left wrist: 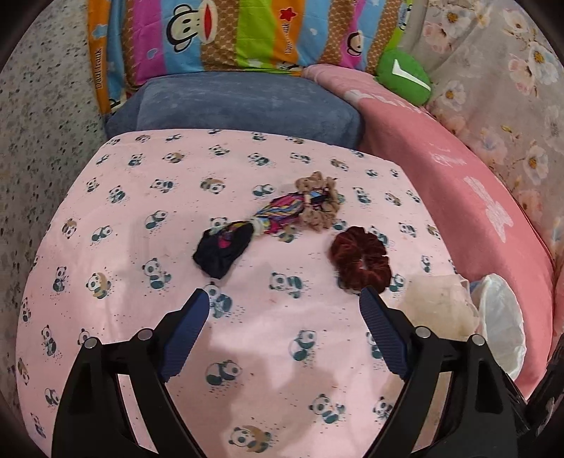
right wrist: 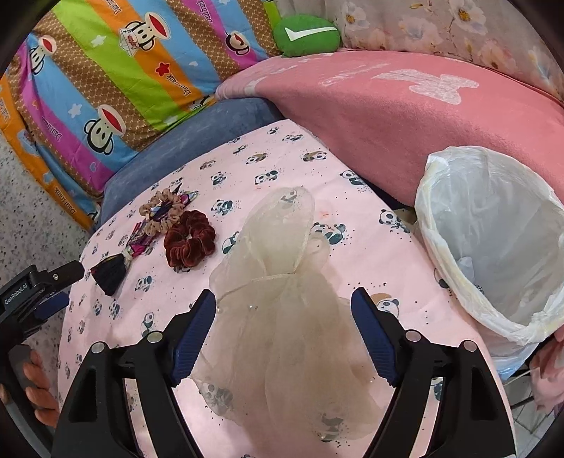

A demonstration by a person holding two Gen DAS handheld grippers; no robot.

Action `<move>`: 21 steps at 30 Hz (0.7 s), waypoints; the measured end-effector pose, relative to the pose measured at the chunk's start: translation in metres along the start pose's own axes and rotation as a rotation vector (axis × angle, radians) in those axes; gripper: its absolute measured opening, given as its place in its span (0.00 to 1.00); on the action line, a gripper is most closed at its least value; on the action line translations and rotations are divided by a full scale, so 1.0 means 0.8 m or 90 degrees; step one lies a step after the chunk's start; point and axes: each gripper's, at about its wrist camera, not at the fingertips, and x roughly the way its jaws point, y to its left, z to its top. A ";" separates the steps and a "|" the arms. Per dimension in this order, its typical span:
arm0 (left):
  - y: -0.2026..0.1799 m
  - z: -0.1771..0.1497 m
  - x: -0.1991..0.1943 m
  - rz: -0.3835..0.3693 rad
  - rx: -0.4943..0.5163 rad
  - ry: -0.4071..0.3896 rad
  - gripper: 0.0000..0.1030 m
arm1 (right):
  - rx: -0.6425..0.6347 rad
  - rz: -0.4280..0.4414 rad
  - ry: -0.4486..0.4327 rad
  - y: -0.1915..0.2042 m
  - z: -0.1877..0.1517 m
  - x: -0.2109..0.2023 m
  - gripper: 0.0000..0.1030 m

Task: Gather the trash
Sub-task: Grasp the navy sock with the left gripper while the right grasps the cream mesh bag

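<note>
On the pink panda-print sheet [left wrist: 141, 197] lie a dark red velvet scrunchie [left wrist: 361, 259], a beige scrunchie [left wrist: 319, 202], and a black and multicoloured hair tie [left wrist: 225, 246]. My left gripper [left wrist: 283, 299] is open and empty, just short of the black tie and red scrunchie. A sheer cream organza bow [right wrist: 282, 282] lies between the fingers of my open right gripper [right wrist: 283, 299], which hovers over it. The bin with a white liner [right wrist: 493, 239] stands to the right. The bow [left wrist: 439, 303] and bin [left wrist: 500, 317] also show in the left wrist view.
A blue cushion [left wrist: 239, 105], a striped monkey-print quilt [left wrist: 225, 31], a pink blanket [right wrist: 405, 105], a green pillow [right wrist: 306, 33] and a floral cover [left wrist: 500, 88] ring the sheet. Speckled floor [left wrist: 42, 123] lies to the left. The left gripper [right wrist: 42, 292] shows at the right view's left edge.
</note>
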 end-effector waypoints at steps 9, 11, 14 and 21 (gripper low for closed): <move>0.058 0.016 0.044 0.025 -0.040 0.020 0.80 | -0.021 -0.002 0.038 0.031 -0.002 0.051 0.68; 0.066 0.023 0.054 0.024 -0.042 0.020 0.80 | -0.031 0.001 0.046 0.039 -0.001 0.060 0.60; 0.071 0.032 0.068 0.023 -0.043 0.022 0.78 | -0.040 0.009 0.062 0.051 0.001 0.074 0.45; 0.073 0.037 0.098 -0.016 -0.034 0.054 0.44 | -0.059 0.026 0.082 0.078 -0.002 0.090 0.13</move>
